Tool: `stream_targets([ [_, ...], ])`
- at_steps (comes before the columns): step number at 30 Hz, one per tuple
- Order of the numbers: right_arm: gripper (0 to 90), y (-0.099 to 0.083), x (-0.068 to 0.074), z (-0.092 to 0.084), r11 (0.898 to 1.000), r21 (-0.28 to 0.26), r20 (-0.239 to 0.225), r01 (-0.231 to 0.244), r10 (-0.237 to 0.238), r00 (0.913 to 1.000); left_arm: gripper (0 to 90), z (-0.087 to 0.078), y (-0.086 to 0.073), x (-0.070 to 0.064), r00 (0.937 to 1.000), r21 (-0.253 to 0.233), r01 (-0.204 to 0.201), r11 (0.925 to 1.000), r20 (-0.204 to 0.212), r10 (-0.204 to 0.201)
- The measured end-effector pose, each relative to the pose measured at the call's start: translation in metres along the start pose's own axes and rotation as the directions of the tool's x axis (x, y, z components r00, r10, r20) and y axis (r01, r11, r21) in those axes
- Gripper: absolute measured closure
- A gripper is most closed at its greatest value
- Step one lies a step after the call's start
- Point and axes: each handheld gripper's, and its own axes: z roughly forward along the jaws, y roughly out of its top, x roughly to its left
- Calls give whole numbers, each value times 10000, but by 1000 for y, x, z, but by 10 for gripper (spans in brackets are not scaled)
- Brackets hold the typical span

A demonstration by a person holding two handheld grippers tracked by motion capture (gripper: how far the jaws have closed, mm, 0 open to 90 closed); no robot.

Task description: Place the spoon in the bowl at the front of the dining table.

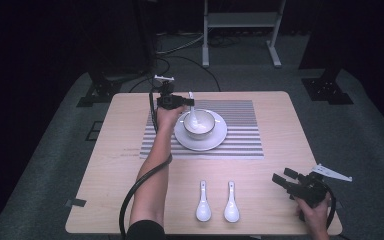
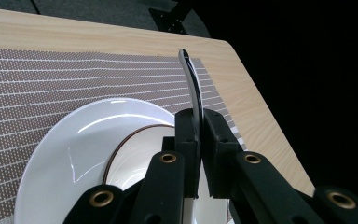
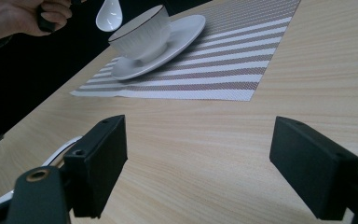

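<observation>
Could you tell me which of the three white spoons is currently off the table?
The spoon clamped in the left gripper, held over the bowl. The other two spoons lie side by side on the table's near edge.

bowl set on plate | plate laid on placemat | two spoons laid side by side before placemat

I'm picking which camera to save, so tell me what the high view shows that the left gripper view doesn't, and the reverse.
The high view alone takes in two spare spoons lying on the near table edge, the open right gripper, and the floor with a white stand. The left gripper view alone shows, close up, the left gripper clamped on the held spoon's handle. Both show the bowl, its plate, the striped placemat and the wooden table.
</observation>
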Motion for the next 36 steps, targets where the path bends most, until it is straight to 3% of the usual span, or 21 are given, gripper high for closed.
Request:
stream_targets([
  [36,179,0,0,0,10000,14,-25,27,-27,10000,850,3,-12,18,9989,-355,386,9986,-235,-394],
])
